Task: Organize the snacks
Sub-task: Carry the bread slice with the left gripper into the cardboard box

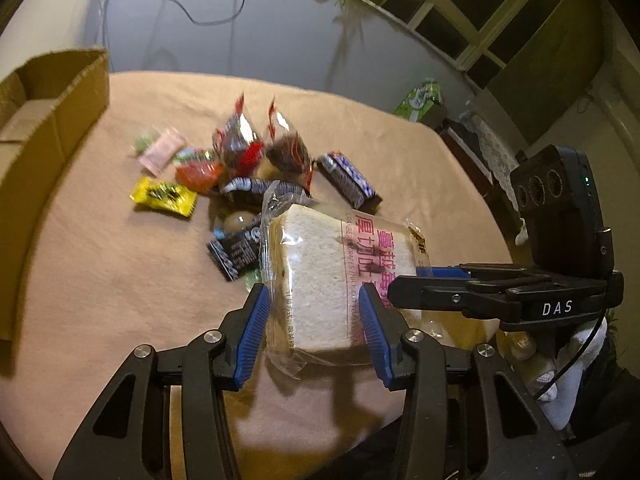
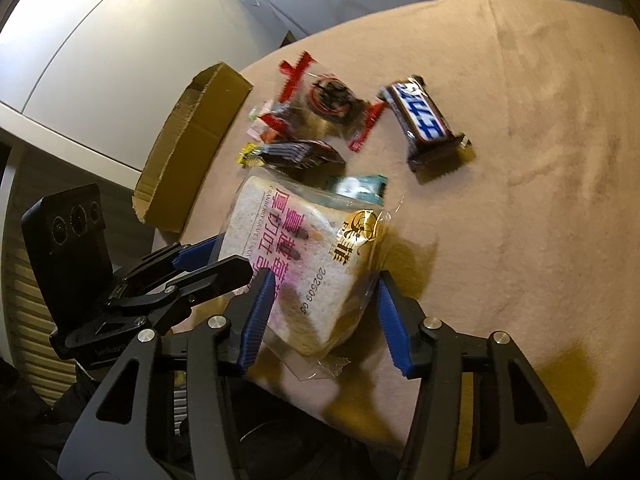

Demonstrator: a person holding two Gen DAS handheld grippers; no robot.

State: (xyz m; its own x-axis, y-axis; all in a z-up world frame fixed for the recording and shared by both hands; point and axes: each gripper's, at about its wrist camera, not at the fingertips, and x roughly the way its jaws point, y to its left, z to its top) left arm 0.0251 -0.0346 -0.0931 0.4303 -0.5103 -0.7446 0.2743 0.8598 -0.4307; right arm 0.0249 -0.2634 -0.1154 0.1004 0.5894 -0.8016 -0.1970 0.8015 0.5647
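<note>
A clear-wrapped slice of thick toast with pink print [image 1: 316, 264] [image 2: 280, 232] lies tilted at the near edge of the snack pile. My left gripper [image 1: 316, 332] is shut on its near end, a blue pad against each side of the wrapper. My right gripper [image 2: 326, 312] grips the same toast pack from the other side, its pads against the bread and the crinkled wrapper. Each gripper shows in the other's view: the right gripper [image 1: 412, 280] beside the toast, the left gripper [image 2: 228, 256] at the toast's left edge.
An open cardboard box [image 1: 52, 120] [image 2: 192, 132] stands at the table's left. Loose snacks lie beyond the toast: a chocolate bar [image 2: 424, 120], two red-edged clear packets [image 1: 288, 148], a yellow packet [image 1: 164, 196], a pink packet [image 1: 160, 154]. The tan tablecloth [image 2: 520, 120] stretches to the right.
</note>
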